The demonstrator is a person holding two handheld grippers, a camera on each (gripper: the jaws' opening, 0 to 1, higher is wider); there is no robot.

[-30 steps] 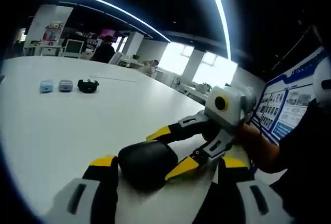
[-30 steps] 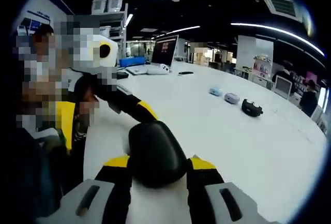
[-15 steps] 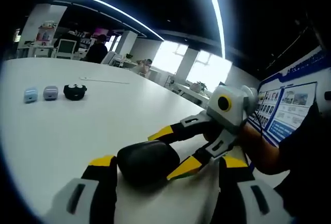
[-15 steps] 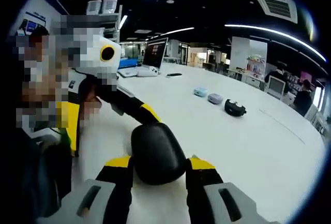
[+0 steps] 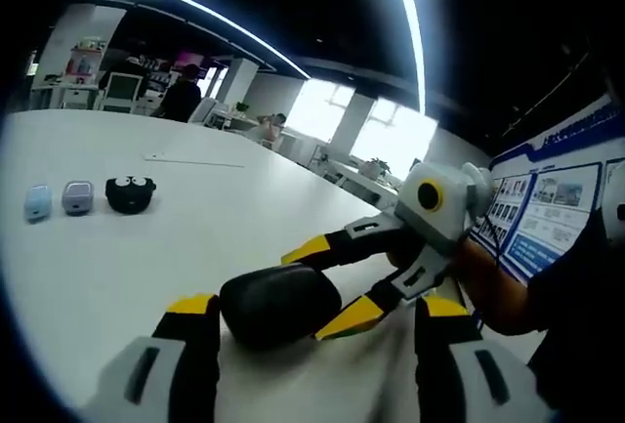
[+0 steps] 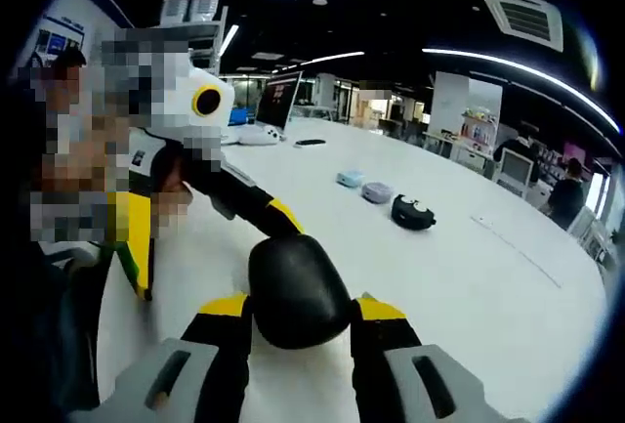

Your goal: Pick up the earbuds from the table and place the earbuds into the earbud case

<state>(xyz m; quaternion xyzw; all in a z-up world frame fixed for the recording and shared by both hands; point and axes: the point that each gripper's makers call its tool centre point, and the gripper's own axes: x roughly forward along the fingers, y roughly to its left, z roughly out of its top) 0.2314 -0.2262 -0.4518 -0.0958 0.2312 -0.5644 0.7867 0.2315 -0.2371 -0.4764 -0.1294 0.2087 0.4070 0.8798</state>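
Gripping a closed black case point(image 5: 278, 303) from both sides, the two grippers meet near the table's point(image 5: 146, 257) closest edge. In the left gripper view, the left gripper point(image 5: 293, 320) has its yellow-tipped jaws on either side of the case, clamped onto it as far as I can tell, and the right gripper point(image 5: 337, 281) comes in from the right with its own jaws pinching the same case. In the right gripper view it's mirrored: the right gripper point(image 6: 298, 311) is clenched on the case point(image 6: 298, 289), and the left gripper point(image 6: 259, 213) reaches in from the left, touching the far side of it. The case sits just above the table surface; can't tell whether it's resting on it.

Further out toward the middle of the table point(image 6: 469, 276) there's a little row of three things, close together: a pale blue case point(image 5: 37, 201), a grey case point(image 5: 77, 196) and a black case point(image 5: 130, 193) that looks open, with two small light dots in it, too small to say whether they're earbuds. Same row in the right gripper view: blue point(image 6: 351, 179), grey point(image 6: 377, 191), black point(image 6: 412, 212).

A monitor point(image 6: 277, 101) stands at the far end of the table.
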